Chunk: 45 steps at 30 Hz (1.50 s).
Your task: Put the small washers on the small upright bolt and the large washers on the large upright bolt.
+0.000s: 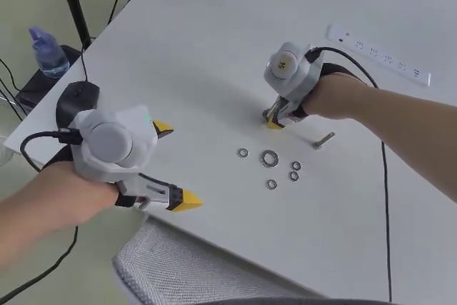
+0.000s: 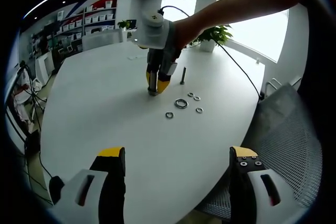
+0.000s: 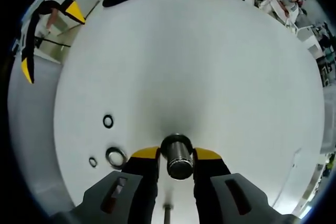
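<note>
At the left edge, off the bench, a blue spray bottle (image 1: pixel 45 51) stands beside a black stand. The left gripper (image 1: pixel 175 166) hangs over the near-left corner of the white bench (image 1: pixel 214 41). Its yellow-tipped jaws are spread wide with nothing between them. Below it, a grey mesh chair (image 1: pixel 168 269) is tucked against the near edge of the bench.

Toward the middle of the bench lies a loose cluster of rings. There is one large steel washer (image 1: pixel 269 158) with four small steel washers (image 1: pixel 243 153) flat around it: one just to its left, three on its near-right side. None of them touch.

Just beyond the cluster, the right gripper (image 1: pixel 275 121) points down at the bench. Its jaws are clamped on the large steel bolt (image 3: pixel 179 157), which stands on end between the yellow tips with its lower end at the bench top. Right of that, near the washers, the small steel bolt (image 1: pixel 323 141) lies on its side. Along the far right edge lies a white power strip (image 1: pixel 378 55), well apart from everything else.
</note>
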Tool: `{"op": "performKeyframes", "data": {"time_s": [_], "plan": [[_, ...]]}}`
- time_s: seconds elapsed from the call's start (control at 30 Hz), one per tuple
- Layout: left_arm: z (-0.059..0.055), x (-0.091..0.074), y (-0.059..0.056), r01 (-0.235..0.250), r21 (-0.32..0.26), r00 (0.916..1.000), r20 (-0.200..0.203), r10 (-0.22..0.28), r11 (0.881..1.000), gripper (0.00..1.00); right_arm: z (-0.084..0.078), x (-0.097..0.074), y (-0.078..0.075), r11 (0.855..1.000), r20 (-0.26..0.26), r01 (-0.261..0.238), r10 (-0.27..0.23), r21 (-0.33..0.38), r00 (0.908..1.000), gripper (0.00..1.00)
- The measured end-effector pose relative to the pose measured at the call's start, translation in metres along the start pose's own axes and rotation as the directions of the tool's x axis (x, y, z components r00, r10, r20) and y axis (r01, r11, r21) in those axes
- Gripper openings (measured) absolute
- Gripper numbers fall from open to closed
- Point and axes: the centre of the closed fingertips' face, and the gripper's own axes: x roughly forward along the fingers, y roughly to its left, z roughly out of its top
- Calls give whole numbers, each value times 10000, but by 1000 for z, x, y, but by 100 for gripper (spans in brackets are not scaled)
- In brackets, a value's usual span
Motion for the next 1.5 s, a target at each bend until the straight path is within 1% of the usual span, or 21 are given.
{"op": "performKeyframes", "data": {"time_s": [0.2,0.3,0.33,0.37,0.4,0.47,0.53,0.67,0.8,0.9,0.93,1.07,1.1,1.2,1.23,1.3,1.33,1.37,1.43,1.5], "plan": [[-4,-1,0,-30,-19,10000,-77,30,10000,81,1,0,-3,10000,15,-21,21,29,10000,25],[-4,-1,-1,-25,-77,10000,-68,24,10000,81,0,0,-2,9999,38,-141,140,70,9999,27],[-4,-1,-1,-29,-68,10000,-73,29,10000,81,0,0,-2,9999,51,-142,142,71,9999,28],[-4,-1,-1,-31,-64,10000,-81,30,10000,81,2,0,-3,9998,174,-163,161,101,9997,31],[-4,-1,-2,-25,-67,10000,-73,24,10000,81,2,0,-2,9997,190,-200,197,130,9996,35],[-4,-1,-1,-50,-51,9999,-87,50,10000,81,0,0,-3,9994,130,-245,242,250,9996,38],[-3,-2,0,-132,0,9999,-81,132,9999,82,0,-1,-5,9997,182,-137,133,185,9997,38],[-2,-3,2,-194,-51,9998,-8,194,9998,82,1,-5,-6,9994,316,-202,192,291,9993,39],[0,-4,1,-152,8,9999,2,152,9999,82,1,-9,-6,9991,379,-245,232,345,9990,39],[0,-3,-1,-114,84,9999,-11,114,9999,82,1,-11,-10,9990,502,-265,248,348,9984,39],[0,-3,-1,-118,118,9999,-50,119,9999,82,1,-12,-13,9986,549,-221,194,482,9983,39],[4,-4,-4,-52,162,10000,3,52,9999,84,2,-25,-10,9963,826,-290,223,812,9963,40],[4,-4,-4,-46,188,10000,0,46,9998,84,2,-28,-10,9961,828,-254,184,841,9964,40],[4,-3,-6,33,215,9999,-148,-29,9998,86,2,-38,-8,9947,973,-269,172,989,9951,39],[4,-2,-6,14,263,9999,-146,-10,9997,87,4,-43,-6,9930,1080,-261,136,1150,9941,39],[6,-2,-6,0,291,9999,-134,4,9996,87,12,-53,-2,9894,1498,-390,178,1399,9886,39],[8,-3,-7,-34,309,10000,-86,36,9995,87,13,-57,-2,9907,1492,-317,117,1324,9887,39],[13,-4,-8,-77,344,9999,78,74,9994,87,13,-61,-1,9927,1475,-205,27,1191,9891,39],[15,-5,-10,-11,291,9999,168,6,9996,87,12,-59,-2,9928,1450,-215,43,1176,9894,39],[16,-5,-12,26,322,9998,175,-32,9995,87,12,-62,1,9928,1433,-237,67,1173,9897,39]]}}
